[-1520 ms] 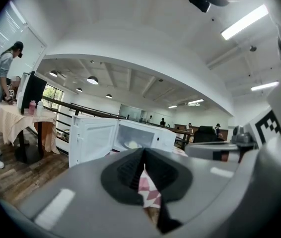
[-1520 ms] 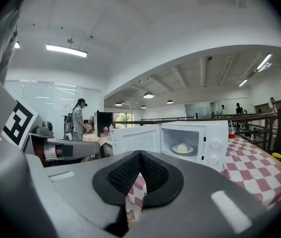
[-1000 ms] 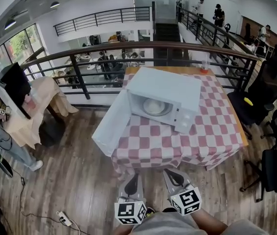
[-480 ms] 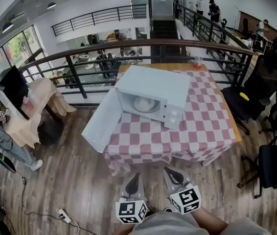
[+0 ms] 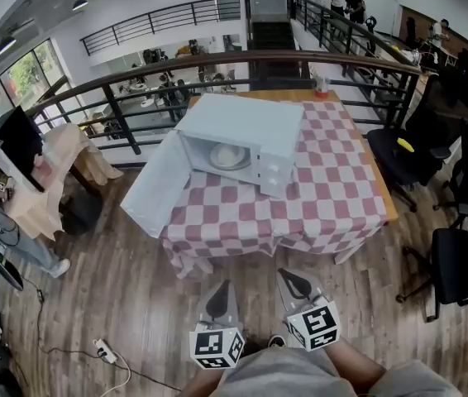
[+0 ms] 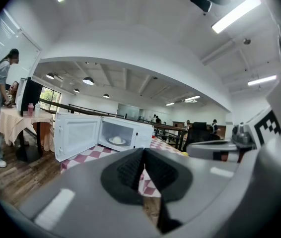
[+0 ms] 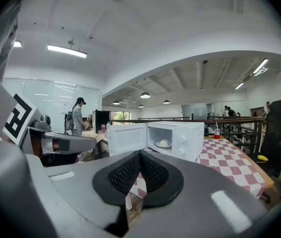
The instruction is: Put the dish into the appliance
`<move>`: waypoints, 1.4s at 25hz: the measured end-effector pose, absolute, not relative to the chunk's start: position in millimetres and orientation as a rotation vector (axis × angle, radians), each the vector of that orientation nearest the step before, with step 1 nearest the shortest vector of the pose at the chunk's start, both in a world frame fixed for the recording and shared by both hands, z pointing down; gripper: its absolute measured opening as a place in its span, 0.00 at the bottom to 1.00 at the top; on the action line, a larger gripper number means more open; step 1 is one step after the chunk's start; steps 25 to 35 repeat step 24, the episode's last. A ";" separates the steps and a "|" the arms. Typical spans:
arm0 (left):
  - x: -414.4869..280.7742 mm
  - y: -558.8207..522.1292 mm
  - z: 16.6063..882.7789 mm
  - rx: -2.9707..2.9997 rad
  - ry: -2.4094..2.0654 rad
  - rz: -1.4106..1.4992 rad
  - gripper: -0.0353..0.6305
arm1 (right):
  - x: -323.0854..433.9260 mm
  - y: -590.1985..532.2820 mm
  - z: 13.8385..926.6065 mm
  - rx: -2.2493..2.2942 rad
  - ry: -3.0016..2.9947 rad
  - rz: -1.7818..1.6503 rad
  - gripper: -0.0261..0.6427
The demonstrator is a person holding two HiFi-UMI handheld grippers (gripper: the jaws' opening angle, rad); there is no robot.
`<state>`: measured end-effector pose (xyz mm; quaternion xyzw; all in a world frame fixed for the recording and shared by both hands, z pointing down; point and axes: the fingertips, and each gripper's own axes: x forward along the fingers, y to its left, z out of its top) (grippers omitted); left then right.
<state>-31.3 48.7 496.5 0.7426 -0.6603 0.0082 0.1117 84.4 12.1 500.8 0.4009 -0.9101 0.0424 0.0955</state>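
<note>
Clearance: bare plank floor (image 5: pixel 135 304) open between both grippers and front edge of table (image 5: pixel 346 213), grippers well apart from it. Cloth hem hanging loose along near edge. Microwave door (image 5: pixel 153 187) swung fully out past left table corner, overhanging floor. Black metal railing (image 5: pixel 126 110) close behind table. Office chairs (image 5: pixel 457 263) crowding right side, one bearing small yellow object (image 5: pixel 405 145). Draped side table (image 5: pixel 56 168) and standing person (image 5: pixel 7 230) to left, apart from door. Power strip with cable (image 5: pixel 106 354) lying on floor at lower left.

Materials and shapes: microwave (image 5: pixel 246 131) white, boxy, smooth-sided, set at an angle on red-and-white checked cloth, cavity facing grippers. Dish (image 5: pixel 228 155) pale, round, shallow, resting inside cavity with pale rounded heap on it; confirmed in both gripper views. Cup (image 5: pixel 321 85) with red contents at far table edge, just beside railing. Gripper bodies matte grey; pads black, cross-hatched.

Pose: left gripper (image 5: pixel 222 286) and right gripper (image 5: pixel 290 275) side by side at bottom of head view, near torso, pointed toward table, close to level with slight downward tilt. Marker cubes (image 5: pixel 217 347) at rear of each. Left jaws pressed together, pads touching, nothing between. Right jaws likewise closed and empty.
</note>
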 end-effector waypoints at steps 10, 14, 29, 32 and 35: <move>-20.2 66.4 498.5 2.145 -1.987 0.032 0.07 | 110.7 22.1 508.8 1.194 -2.686 0.141 0.04; -23.8 70.8 500.7 2.126 -2.010 0.036 0.07 | 107.8 25.3 510.4 1.170 -2.698 0.136 0.04; -42.4 42.2 486.6 2.155 -2.099 0.013 0.07 | 94.1 -16.1 495.8 1.156 -2.762 0.027 0.04; -42.4 42.2 486.6 2.155 -2.099 0.013 0.07 | 94.1 -16.1 495.8 1.156 -2.762 0.027 0.04; -42.4 42.2 486.6 2.155 -2.099 0.013 0.07 | 94.1 -16.1 495.8 1.156 -2.762 0.027 0.04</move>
